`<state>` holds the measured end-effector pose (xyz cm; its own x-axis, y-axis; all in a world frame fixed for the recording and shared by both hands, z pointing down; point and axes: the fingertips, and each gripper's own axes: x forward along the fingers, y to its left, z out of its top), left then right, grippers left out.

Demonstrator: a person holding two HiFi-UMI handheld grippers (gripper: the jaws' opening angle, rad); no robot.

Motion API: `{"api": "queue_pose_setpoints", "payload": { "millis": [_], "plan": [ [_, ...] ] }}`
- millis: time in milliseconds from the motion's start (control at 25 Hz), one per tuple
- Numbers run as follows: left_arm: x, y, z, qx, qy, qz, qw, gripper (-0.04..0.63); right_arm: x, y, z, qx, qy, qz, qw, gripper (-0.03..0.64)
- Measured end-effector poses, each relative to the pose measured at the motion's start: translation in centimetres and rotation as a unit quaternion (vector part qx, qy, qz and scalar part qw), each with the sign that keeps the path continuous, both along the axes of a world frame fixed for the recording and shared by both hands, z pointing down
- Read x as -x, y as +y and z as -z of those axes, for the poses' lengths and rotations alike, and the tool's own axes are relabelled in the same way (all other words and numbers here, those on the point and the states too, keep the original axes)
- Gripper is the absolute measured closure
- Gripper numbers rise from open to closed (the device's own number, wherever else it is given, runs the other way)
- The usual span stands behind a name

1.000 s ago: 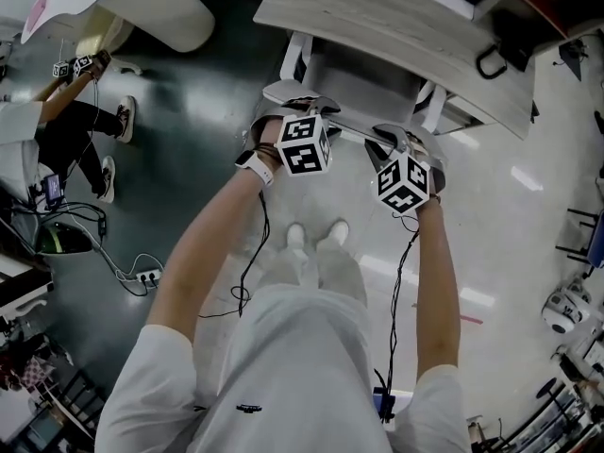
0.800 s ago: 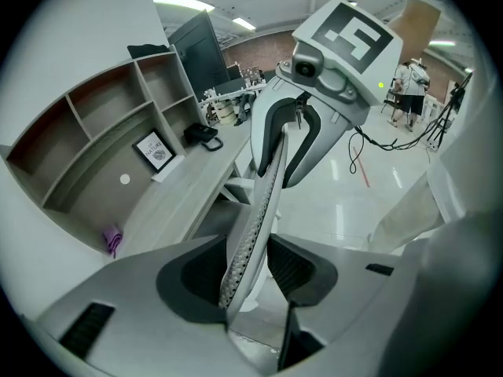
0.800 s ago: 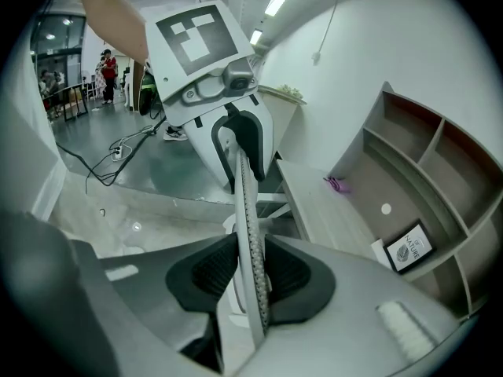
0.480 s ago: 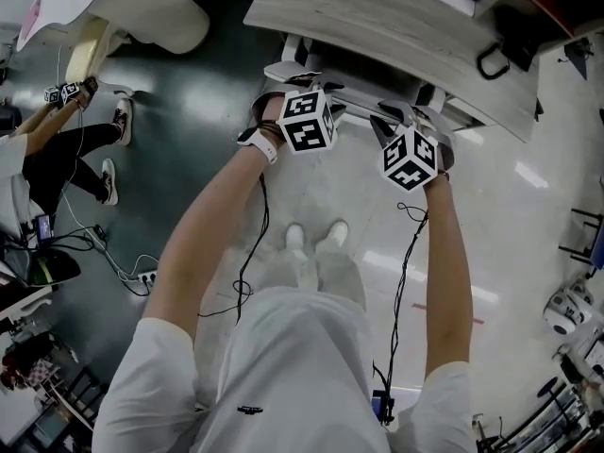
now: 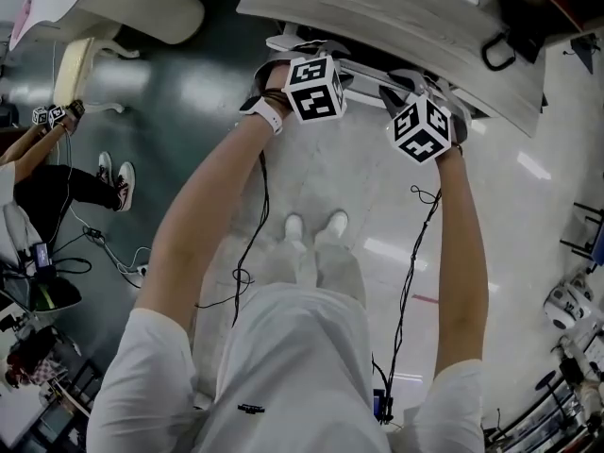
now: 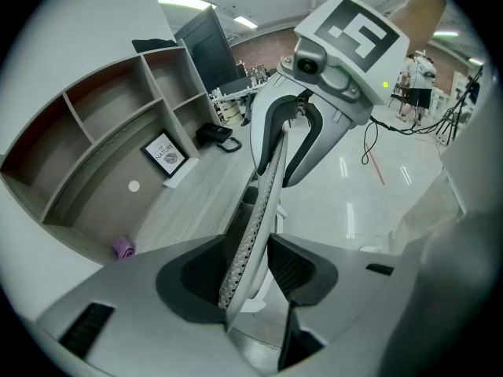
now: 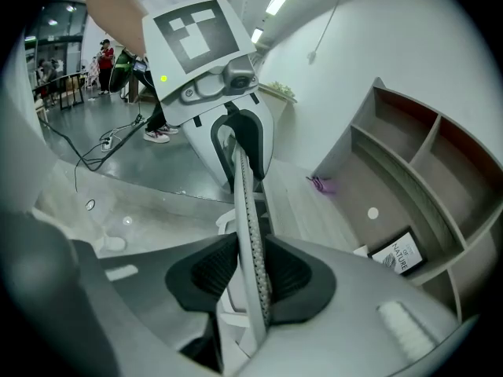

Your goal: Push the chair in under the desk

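The chair's perforated backrest edge (image 6: 253, 210) (image 7: 248, 234) runs upright between the jaws in both gripper views. In the head view only a strip of the chair's back (image 5: 363, 67) shows at the front edge of the grey wooden desk (image 5: 377, 12); the seat is hidden under the desk. My left gripper (image 5: 302, 62) (image 6: 247, 269) is shut on the left part of the backrest's top edge. About a hand's width to its right, my right gripper (image 5: 415, 91) (image 7: 250, 277) is shut on the same edge. Each gripper shows in the other's view: the right gripper (image 6: 330, 61), the left gripper (image 7: 203, 42).
A shelf unit on the desk holds a framed print (image 6: 163, 154), with a small purple thing (image 6: 123, 248) nearby. A monitor (image 6: 206, 45) and a black object (image 5: 505, 50) sit on the desk. A seated person (image 5: 57, 177), floor cables (image 5: 142, 272) and a white table (image 5: 123, 8) lie left.
Both grippers have moved toward the desk, still holding the backrest. The chair has slid in with them, and its seat has gone out of sight beneath the desktop.
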<state>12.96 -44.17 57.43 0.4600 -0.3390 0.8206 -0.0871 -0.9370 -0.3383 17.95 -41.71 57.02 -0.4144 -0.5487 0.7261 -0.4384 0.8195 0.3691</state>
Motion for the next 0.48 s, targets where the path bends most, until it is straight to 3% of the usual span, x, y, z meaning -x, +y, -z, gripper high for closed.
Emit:
{"api": "queue_pose_setpoints", "payload": {
  "millis": [160,360,480],
  "plan": [
    [-0.13,-0.15,0.23,0.000,-0.001,-0.003,1.0000,0.430,-0.13,-0.18,0.22,0.008,0.000,0.002,1.000,0.496],
    [-0.15,-0.34,0.33,-0.026,0.003,0.005,0.9997,0.413,-0.15,-0.33,0.42,-0.045,0.007,-0.007,0.999,0.473],
    [-0.23,-0.33,0.13,-0.041,0.005,0.007,0.9991,0.412,-0.13,0.01,0.59,-0.045,-0.010,-0.025,0.999,0.442]
  ]
}}
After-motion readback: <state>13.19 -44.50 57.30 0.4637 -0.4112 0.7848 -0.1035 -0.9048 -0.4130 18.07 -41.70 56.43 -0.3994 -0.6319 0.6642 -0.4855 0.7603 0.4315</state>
